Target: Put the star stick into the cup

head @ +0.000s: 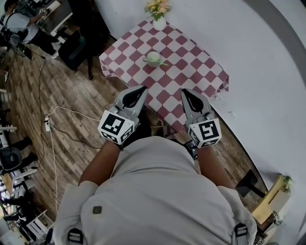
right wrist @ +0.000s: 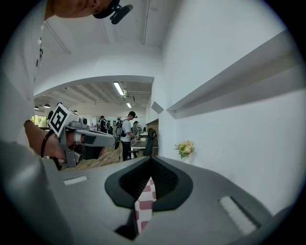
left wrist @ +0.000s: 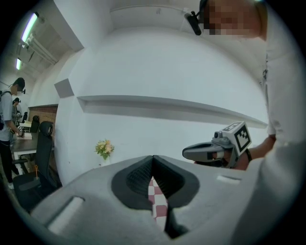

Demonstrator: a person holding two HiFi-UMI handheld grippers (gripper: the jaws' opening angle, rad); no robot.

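Both grippers are held side by side at the near edge of the table (head: 191, 67), which wears a red-and-white checked cloth. The left gripper (head: 140, 91) has its jaws together: in its own view the tips meet (left wrist: 153, 160), with only a narrow slit below them where the checked cloth shows through, and nothing between them. The right gripper (head: 187, 92) is the same, its tips meeting (right wrist: 151, 160) over a slit of cloth, with nothing clamped. Each gripper shows in the other's view, level with it and a little apart.

The cup (head: 153, 58), white, stands on the table beyond both grippers, well apart from them and roughly in line with the gap between the two, somewhat nearer the left one's line. A thin green stick (head: 163, 63) pokes out at the cup's right side, touching it. It is too small to tell whether its end sits inside the cup or just against it, and no star shape can be made out.

At the table's far edge, against the white wall, a vase (head: 159, 22) holds flowers (head: 158, 6). On the wooden floor (head: 28, 95) to the left a cable (head: 62, 111) trails, and a person (head: 19, 21) stands at the far corner.
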